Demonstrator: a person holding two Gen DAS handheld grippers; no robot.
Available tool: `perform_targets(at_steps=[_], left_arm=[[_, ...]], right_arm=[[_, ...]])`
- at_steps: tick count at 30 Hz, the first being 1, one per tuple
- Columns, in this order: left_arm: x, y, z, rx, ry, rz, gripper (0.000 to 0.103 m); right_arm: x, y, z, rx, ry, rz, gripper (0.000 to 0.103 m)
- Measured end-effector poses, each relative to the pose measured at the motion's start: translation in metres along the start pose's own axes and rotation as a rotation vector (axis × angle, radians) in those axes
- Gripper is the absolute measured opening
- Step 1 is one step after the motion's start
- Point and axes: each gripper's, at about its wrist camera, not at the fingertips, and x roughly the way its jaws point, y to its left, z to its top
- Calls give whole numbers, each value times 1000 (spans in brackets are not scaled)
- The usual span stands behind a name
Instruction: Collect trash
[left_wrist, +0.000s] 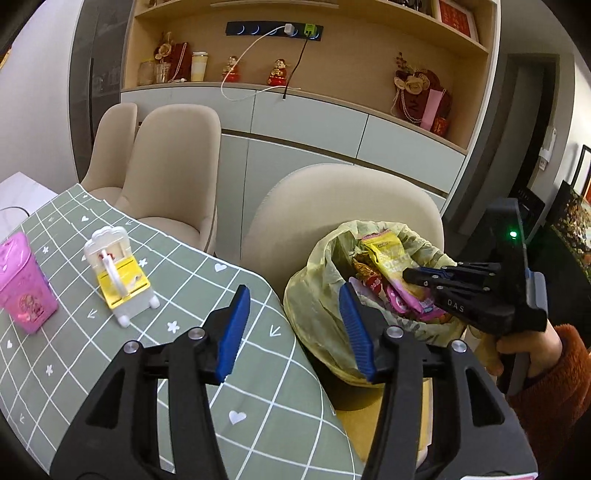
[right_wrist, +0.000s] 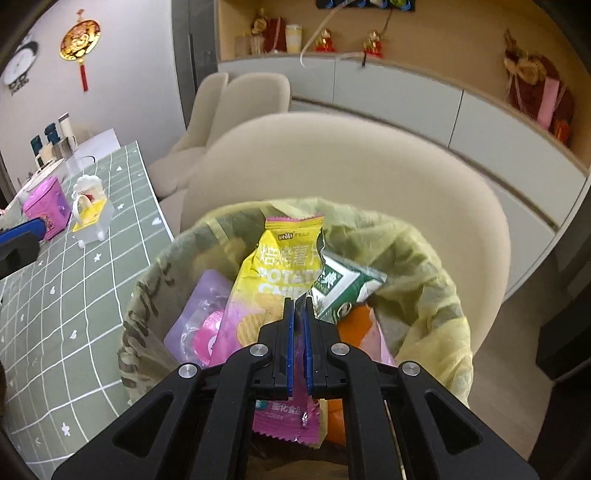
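Trash: snack wrappers, packed in a yellow-lined bin (right_wrist: 436, 258) beside the table (left_wrist: 192, 280), in front of a beige chair (right_wrist: 369, 166).
Chips bag (right_wrist: 284, 266): yellow and pink, upright in the bin, uppermost.
Green carton (right_wrist: 343, 288): crumpled, right of the chips bag.
Purple pouch (right_wrist: 207, 306): left of the chips bag.
Right gripper (right_wrist: 300, 306): over the bin, jaws clenched on a thin clear edge of wrapper; which wrapper, unclear. Held by a hand (left_wrist: 524, 350) in an orange sleeve.
Left gripper (left_wrist: 291, 306): jaws released, nothing between them, over the table edge beside the bin.
Table items: pink box (left_wrist: 24, 284); white and yellow toy (left_wrist: 118, 273), just beside it. Checked green cloth.
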Motion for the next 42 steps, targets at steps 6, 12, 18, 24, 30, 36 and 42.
perform_targets(at_steps=[6, 12, 18, 24, 30, 36, 42], left_arm=[[-25, -3, -15, 3, -26, 19, 48], [-68, -5, -51, 1, -50, 58, 56], [-115, -7, -98, 8, -114, 138, 69], [-141, -22, -146, 50, -93, 195, 79], [-164, -31, -173, 81, -132, 300, 79], [-182, -29, -188, 72, -175, 334, 79], [-195, -26, -187, 43, -236, 366, 79]], right_arm=[[-4, 5, -10, 16, -11, 42, 8], [-56, 11, -27, 72, -179, 31, 46], [-122, 58, -81, 43, -342, -2, 47], [-160, 116, -147, 70, -381, 43, 48], [-189, 150, -191, 103, -429, 74, 49], [-203, 172, -213, 80, -441, -27, 49], [-216, 177, -224, 84, -473, -85, 49]])
